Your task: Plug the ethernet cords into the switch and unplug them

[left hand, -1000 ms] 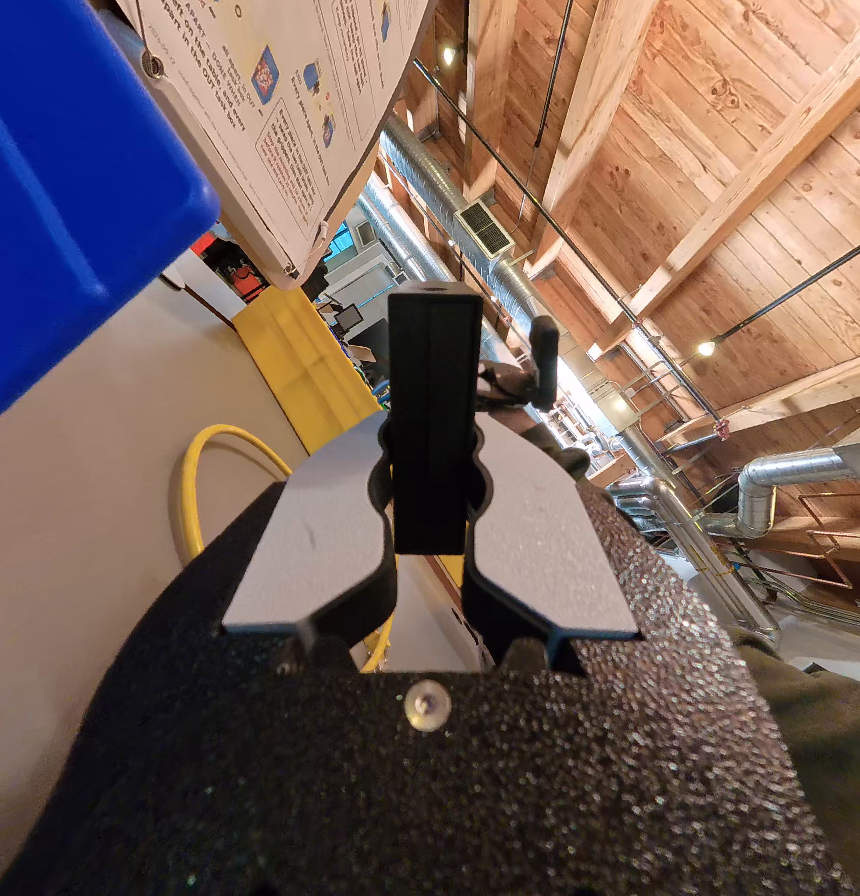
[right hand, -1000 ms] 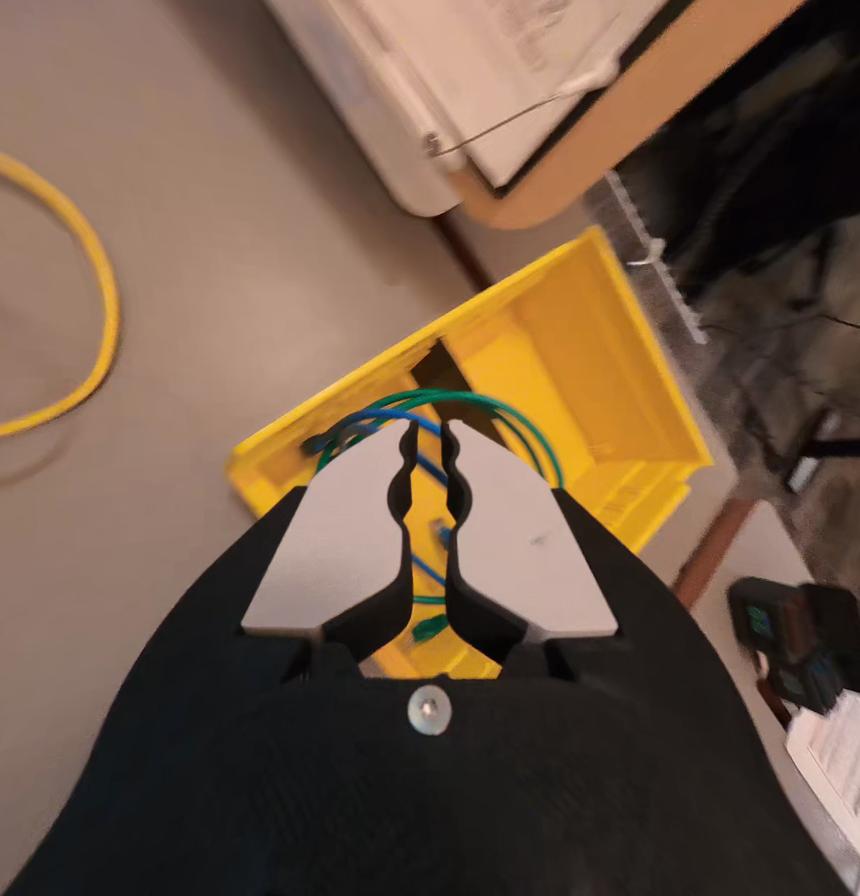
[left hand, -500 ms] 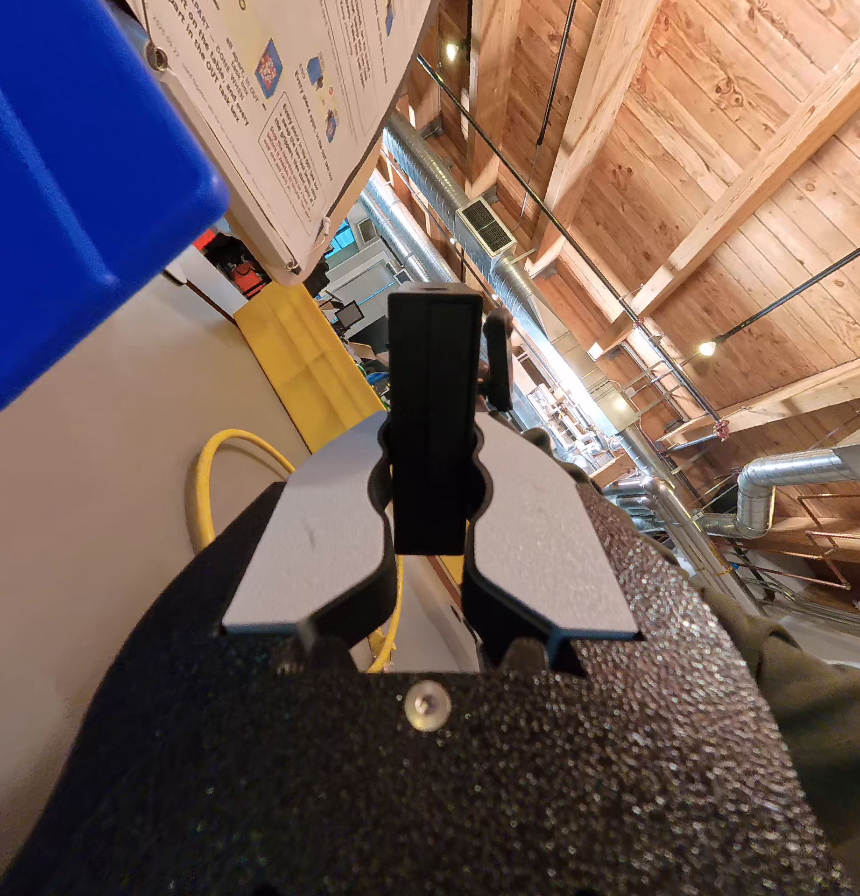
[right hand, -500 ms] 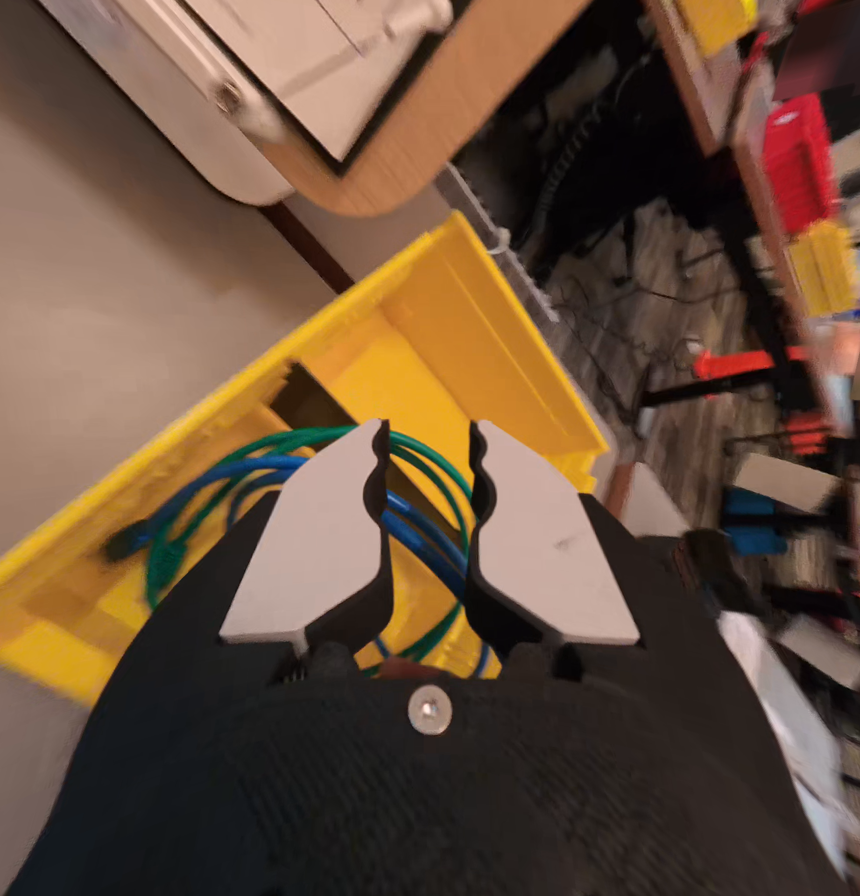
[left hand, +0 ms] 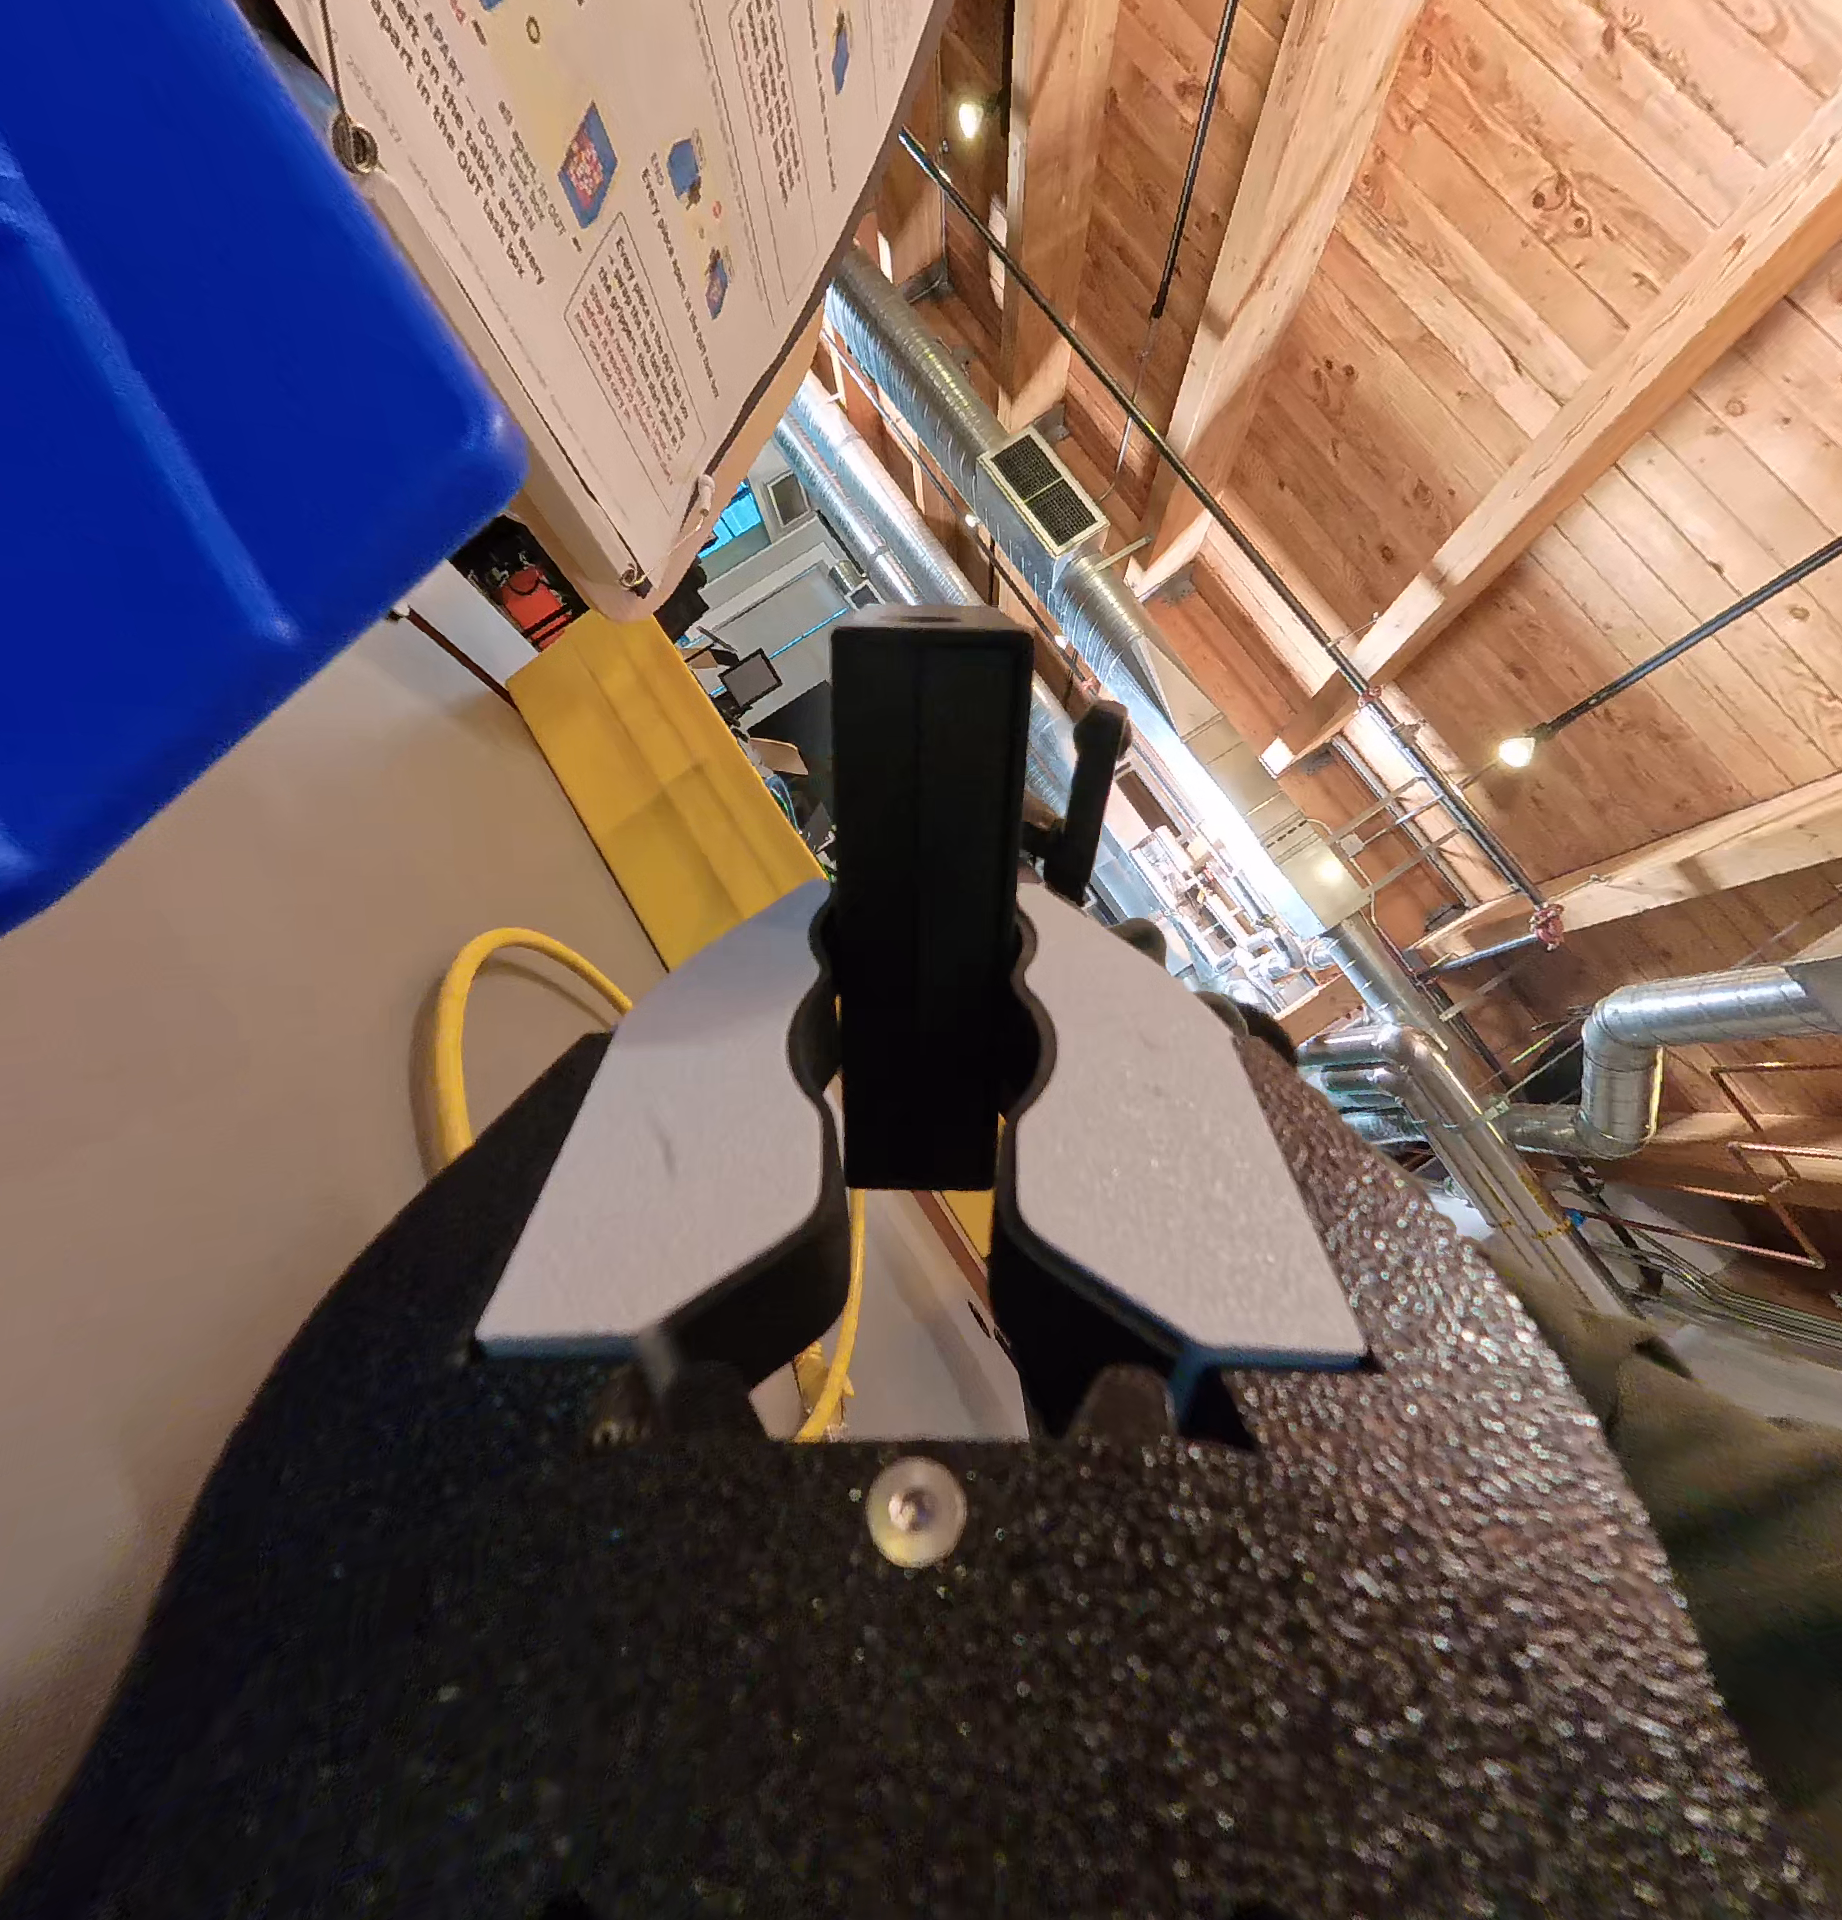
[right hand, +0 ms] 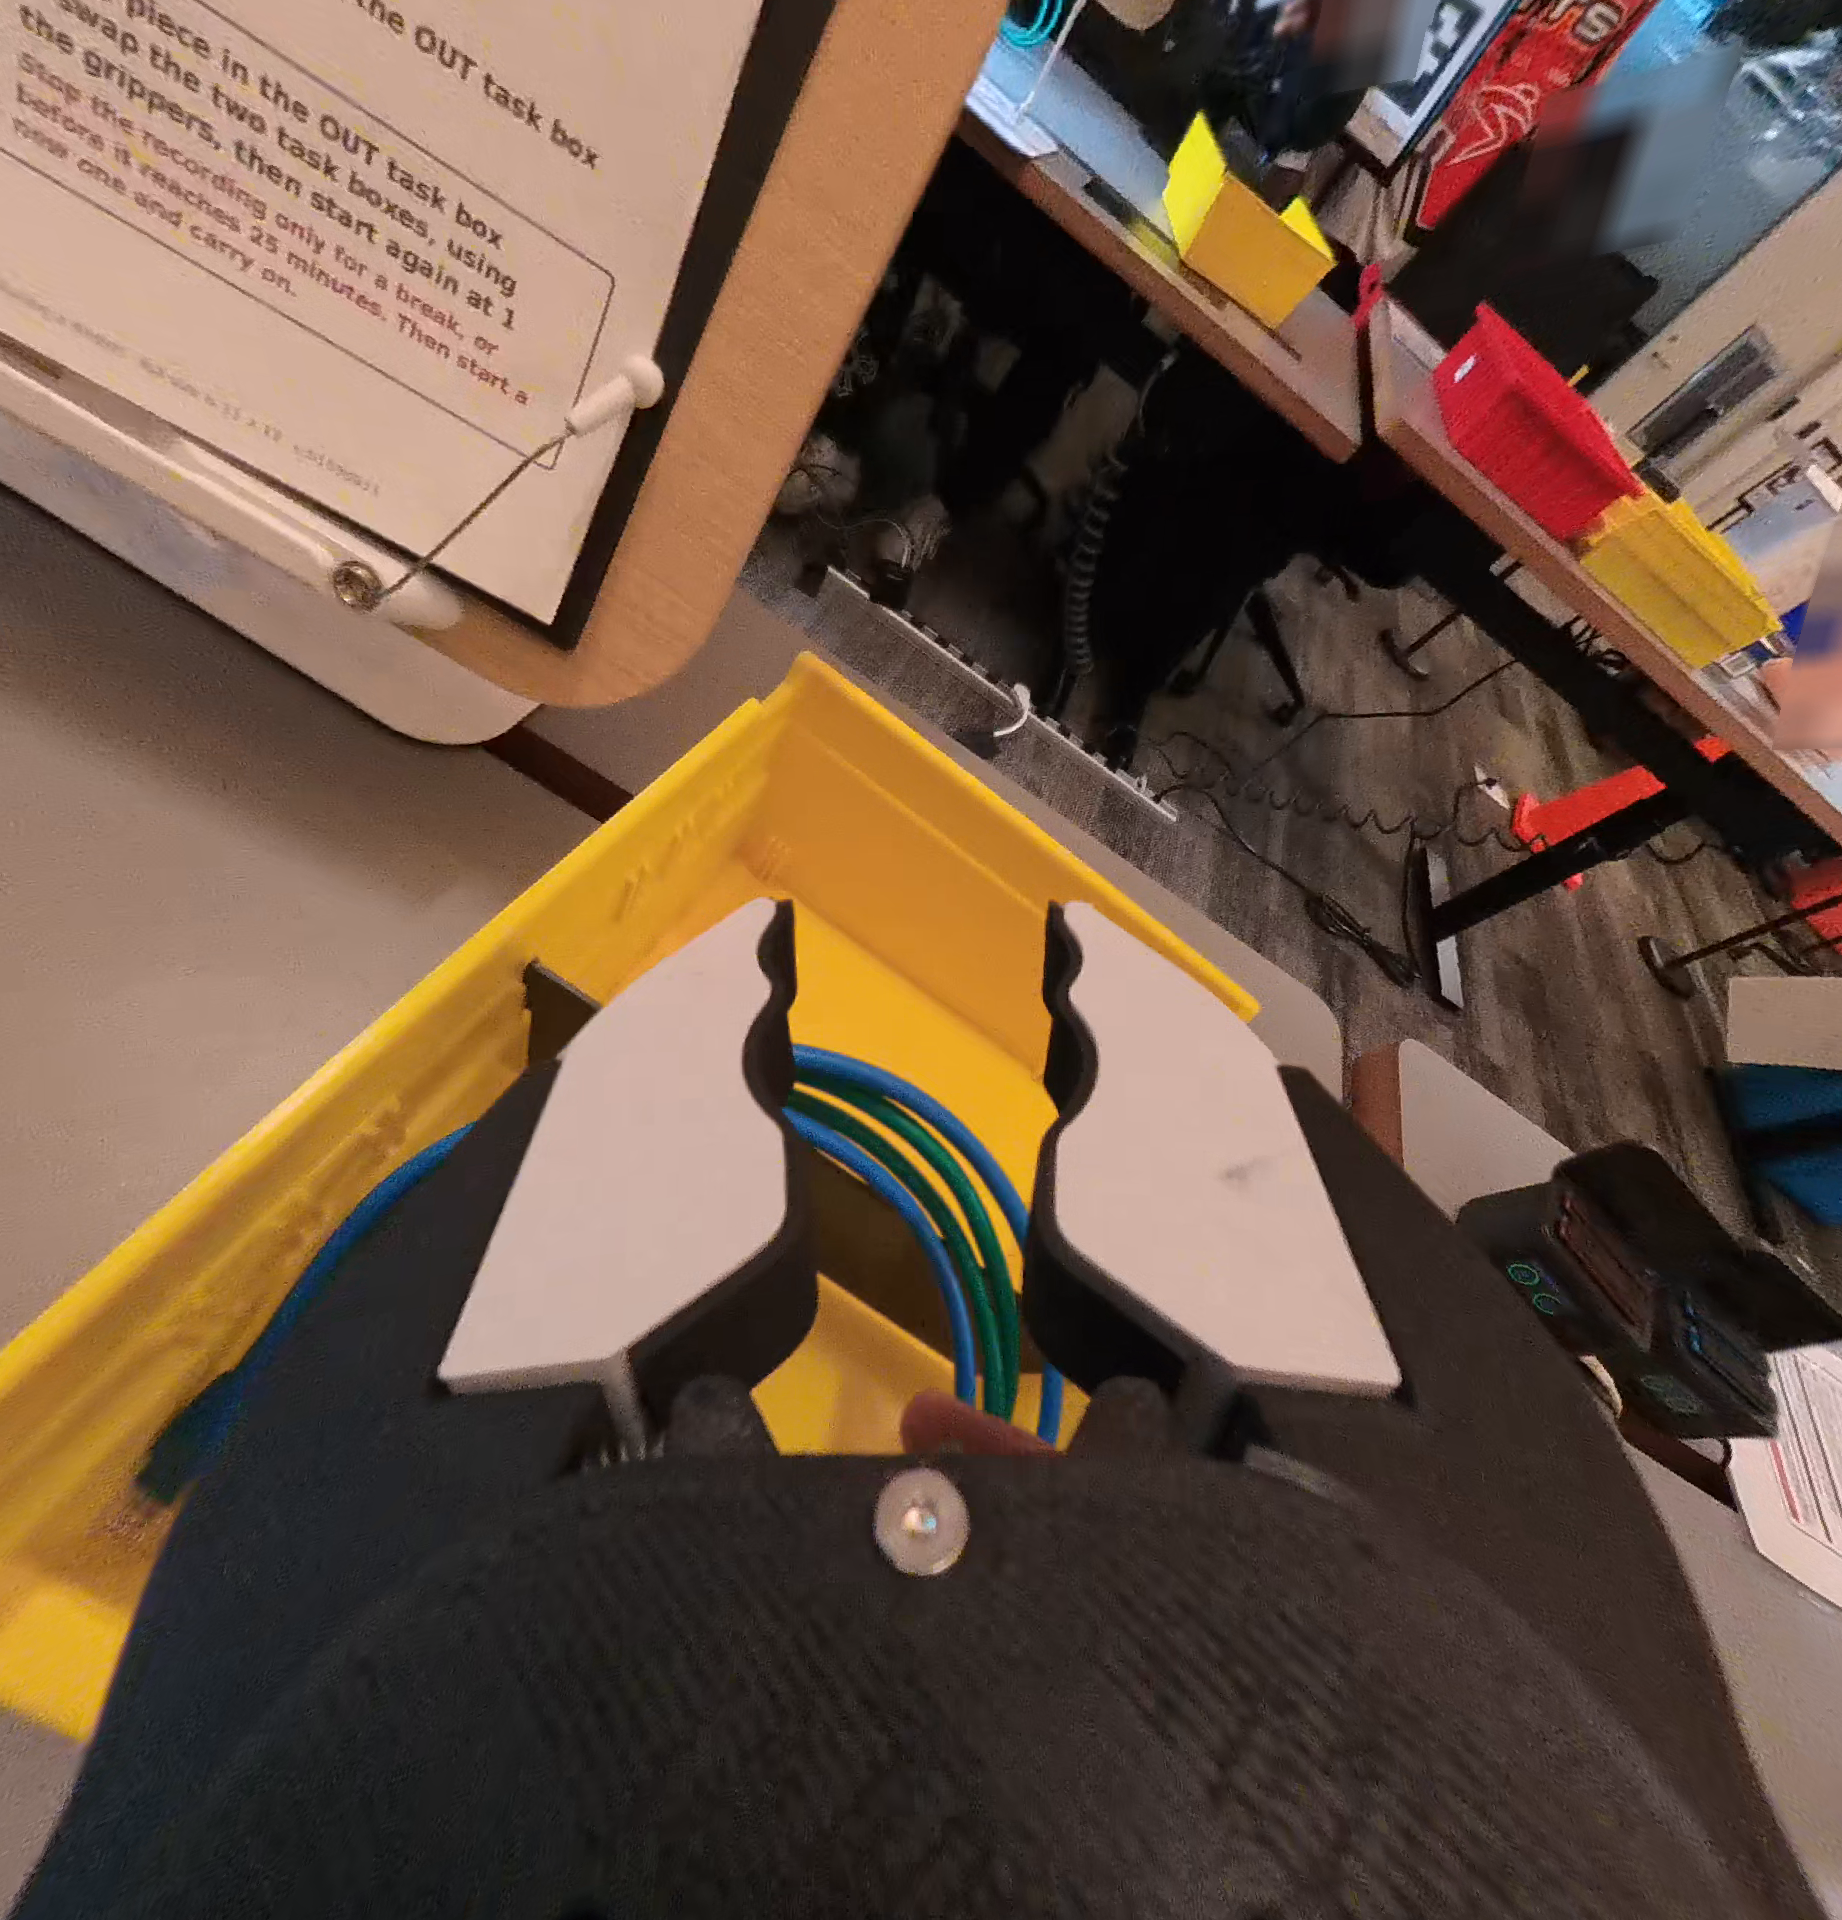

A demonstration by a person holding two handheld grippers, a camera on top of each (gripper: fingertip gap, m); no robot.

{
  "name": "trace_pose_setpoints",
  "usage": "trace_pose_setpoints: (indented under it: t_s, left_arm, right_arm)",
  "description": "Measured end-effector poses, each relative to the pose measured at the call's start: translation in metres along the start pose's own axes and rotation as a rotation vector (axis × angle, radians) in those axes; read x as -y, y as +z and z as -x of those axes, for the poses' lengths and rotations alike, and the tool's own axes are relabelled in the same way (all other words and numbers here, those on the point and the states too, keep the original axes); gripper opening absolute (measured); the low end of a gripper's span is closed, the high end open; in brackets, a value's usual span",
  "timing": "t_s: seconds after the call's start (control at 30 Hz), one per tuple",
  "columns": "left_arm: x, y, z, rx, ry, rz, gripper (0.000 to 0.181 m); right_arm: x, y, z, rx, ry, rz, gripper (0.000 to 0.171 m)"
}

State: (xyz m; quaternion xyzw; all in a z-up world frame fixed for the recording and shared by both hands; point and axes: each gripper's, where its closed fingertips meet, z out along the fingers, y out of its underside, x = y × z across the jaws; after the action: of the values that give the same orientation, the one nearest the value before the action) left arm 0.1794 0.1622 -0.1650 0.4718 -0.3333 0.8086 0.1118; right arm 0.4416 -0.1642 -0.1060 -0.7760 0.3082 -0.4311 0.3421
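The switch, a black rectangular block, stands upright, clamped between the jaws. Blue cords and green cords lie coiled inside the yellow bin. A yellow cord loops across the counter.

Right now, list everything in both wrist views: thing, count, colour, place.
switch: 1, black, upright between the left jaws
yellow cord: 1, looped on the table left of the left gripper
yellow bin: 1, on the table under the right gripper
blue cords: at least 1, coiled in the bin
green cords: at least 1, coiled in the bin
blue bin: 1, upper left
instruction sheet: 1, white, on a stand
left gripper: shut on the switch
right gripper: open, over the bin
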Motion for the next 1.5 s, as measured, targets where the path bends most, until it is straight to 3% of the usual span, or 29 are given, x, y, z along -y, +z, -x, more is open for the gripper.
trace_pose_setpoints:
  t_s: [0.1,0.2,0.27,0.37,0.47,0.53,0.63,0.9,1.03,1.23,1.4,1.5]
  left_arm:
    - [-0.002,0.001,-0.002,-0.008,0.002,0.012,0.027]
    - [-0.004,0.002,-0.001,0.0,0.002,0.017,0.027]
    - [-0.005,0.003,0.001,0.001,-0.03,0.011,0.027]
    - [-0.01,0.003,0.005,-0.001,-0.093,0.01,0.027]
    - [-0.019,0.007,0.002,-0.02,-0.125,0.036,0.027]
    - [-0.026,0.011,-0.004,-0.048,-0.159,0.059,0.027]
    - [-0.042,0.017,-0.009,-0.039,-0.179,0.128,0.027]
    - [-0.072,0.03,-0.023,0.008,-0.247,0.2,0.027]
    - [-0.077,0.029,-0.019,0.032,-0.274,0.225,0.027]
    - [-0.076,0.028,-0.018,0.034,-0.298,0.218,0.027]
    - [-0.08,0.028,-0.018,0.037,-0.282,0.247,0.027]
    - [-0.083,0.029,-0.017,0.047,-0.263,0.261,0.027]
  right_arm:
    - [0.01,-0.014,0.031,0.102,-0.005,0.018,0.052]
    - [0.037,-0.064,0.123,0.401,0.095,-0.033,0.069]
    - [0.053,-0.108,0.189,0.565,0.241,-0.099,0.055]
    - [0.064,-0.16,0.282,0.783,0.429,-0.224,0.05]
    - [0.058,-0.155,0.323,0.779,0.709,-0.276,0.045]
    - [0.054,-0.146,0.332,0.826,0.94,-0.296,0.052]
    - [0.052,-0.14,0.334,0.948,1.216,-0.317,0.046]
    - [0.032,-0.145,0.333,0.938,1.438,-0.369,0.03]
    - [0.033,-0.151,0.331,0.945,1.502,-0.424,0.015]
    - [0.038,-0.155,0.331,0.949,1.489,-0.462,0.03]
    - [0.035,-0.151,0.332,0.904,1.47,-0.444,0.016]
    - [0.032,-0.149,0.331,0.893,1.496,-0.455,0.016]
